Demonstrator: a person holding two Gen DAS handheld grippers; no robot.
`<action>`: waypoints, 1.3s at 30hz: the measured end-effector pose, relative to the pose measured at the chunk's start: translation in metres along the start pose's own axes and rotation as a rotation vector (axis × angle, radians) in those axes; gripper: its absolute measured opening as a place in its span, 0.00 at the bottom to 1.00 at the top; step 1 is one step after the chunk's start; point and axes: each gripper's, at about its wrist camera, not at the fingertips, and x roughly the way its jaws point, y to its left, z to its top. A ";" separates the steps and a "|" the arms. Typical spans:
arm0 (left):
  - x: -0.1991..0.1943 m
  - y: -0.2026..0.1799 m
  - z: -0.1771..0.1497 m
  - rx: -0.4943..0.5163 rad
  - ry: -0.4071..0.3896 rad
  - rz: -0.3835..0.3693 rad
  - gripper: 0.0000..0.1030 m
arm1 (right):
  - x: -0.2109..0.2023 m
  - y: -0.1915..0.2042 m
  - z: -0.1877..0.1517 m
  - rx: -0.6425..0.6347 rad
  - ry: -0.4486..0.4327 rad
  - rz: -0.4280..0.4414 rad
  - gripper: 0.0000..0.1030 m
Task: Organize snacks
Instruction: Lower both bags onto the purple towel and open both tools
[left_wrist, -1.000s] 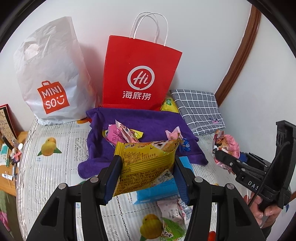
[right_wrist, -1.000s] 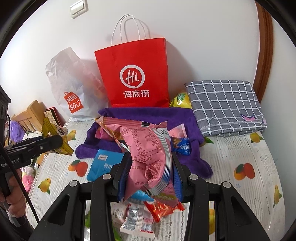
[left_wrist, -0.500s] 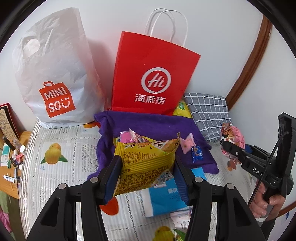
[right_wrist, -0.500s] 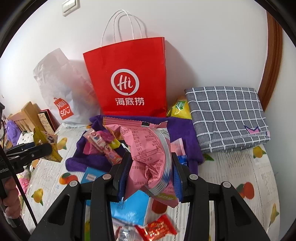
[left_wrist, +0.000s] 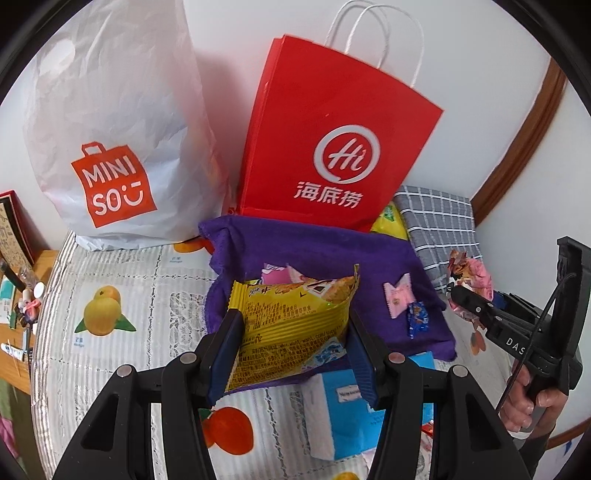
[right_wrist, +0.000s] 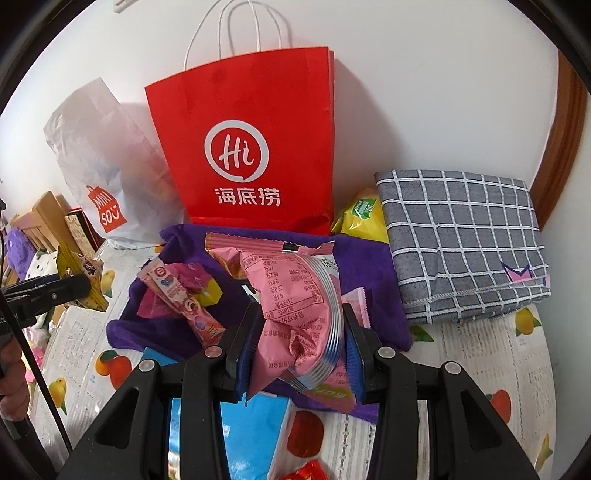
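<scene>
My left gripper (left_wrist: 291, 332) is shut on a yellow snack packet (left_wrist: 291, 325), held above the near edge of a purple towel (left_wrist: 317, 254). My right gripper (right_wrist: 299, 332) is shut on a pink snack bag (right_wrist: 295, 295), seen again at the right edge of the left wrist view as the pink snack bag (left_wrist: 472, 273). Small pink and blue candies (left_wrist: 400, 299) lie on the towel. A pink wrapped bar (right_wrist: 184, 295) lies on the towel's left part. A red paper bag (left_wrist: 332, 147) and a white plastic bag (left_wrist: 110, 122) stand behind against the wall.
A folded grey checked cloth (right_wrist: 461, 236) lies at the back right, with a yellow-green packet (right_wrist: 358, 218) beside it. A blue box (left_wrist: 340, 402) sits on the fruit-print tablecloth (left_wrist: 110, 295) near me. Wooden furniture with small items (left_wrist: 22, 295) stands to the left. A hand (left_wrist: 528, 402) holds the right gripper.
Both grippers have moved forward toward the bags and towel, each keeping its packet. The bags loom larger; loose snacks near the front have slid out of view below.
</scene>
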 end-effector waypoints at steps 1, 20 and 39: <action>0.003 0.001 0.000 0.000 0.005 0.004 0.51 | 0.004 0.000 0.001 -0.002 0.004 0.003 0.40; 0.074 0.016 0.007 -0.016 0.102 0.030 0.51 | 0.077 -0.002 0.010 -0.066 0.108 -0.026 0.40; 0.095 0.003 0.025 -0.010 0.138 -0.045 0.54 | 0.101 -0.005 0.006 -0.102 0.154 -0.038 0.53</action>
